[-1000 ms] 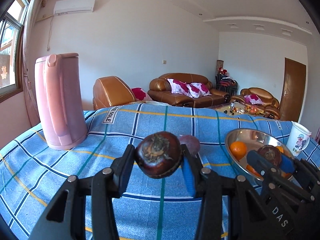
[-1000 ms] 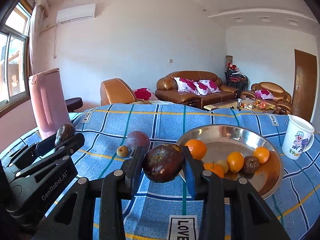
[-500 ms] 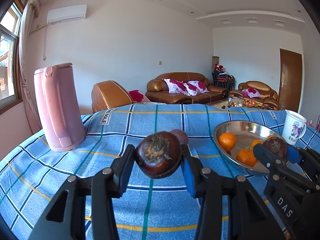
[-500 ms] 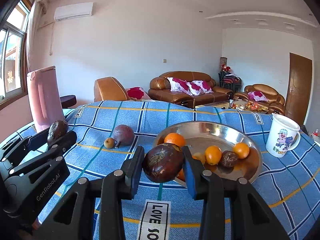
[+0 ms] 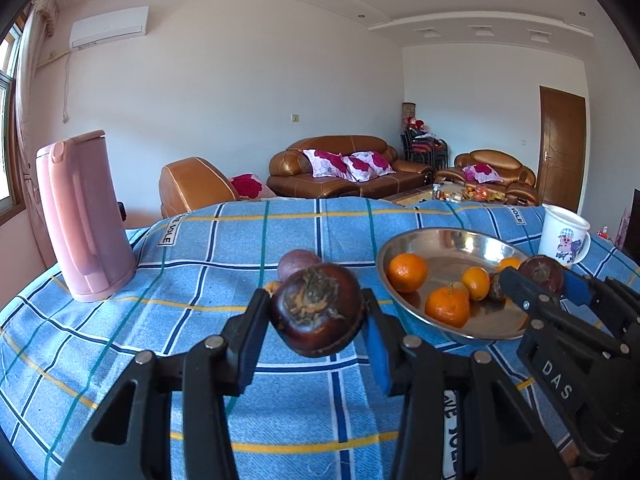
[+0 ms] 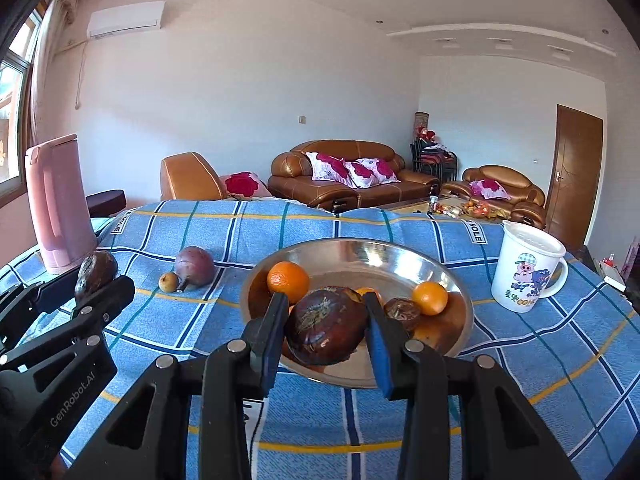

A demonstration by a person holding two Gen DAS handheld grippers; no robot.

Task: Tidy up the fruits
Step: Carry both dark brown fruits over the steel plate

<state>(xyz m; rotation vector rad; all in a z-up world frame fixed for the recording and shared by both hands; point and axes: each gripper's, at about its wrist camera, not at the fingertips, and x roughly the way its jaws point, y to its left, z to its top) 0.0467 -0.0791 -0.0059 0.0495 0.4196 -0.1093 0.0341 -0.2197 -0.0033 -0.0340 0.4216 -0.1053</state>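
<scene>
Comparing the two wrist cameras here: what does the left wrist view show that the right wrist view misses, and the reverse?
Only the left wrist view: the right claw seen from the side, shut on its dark fruit, and a fourth orange.

Only the right wrist view: the small yellow-brown fruit clear beside the purple fruit, and the left claw from the side.

Both: the steel bowl with oranges, the pink kettle, the white mug, the blue checked cloth.
</scene>
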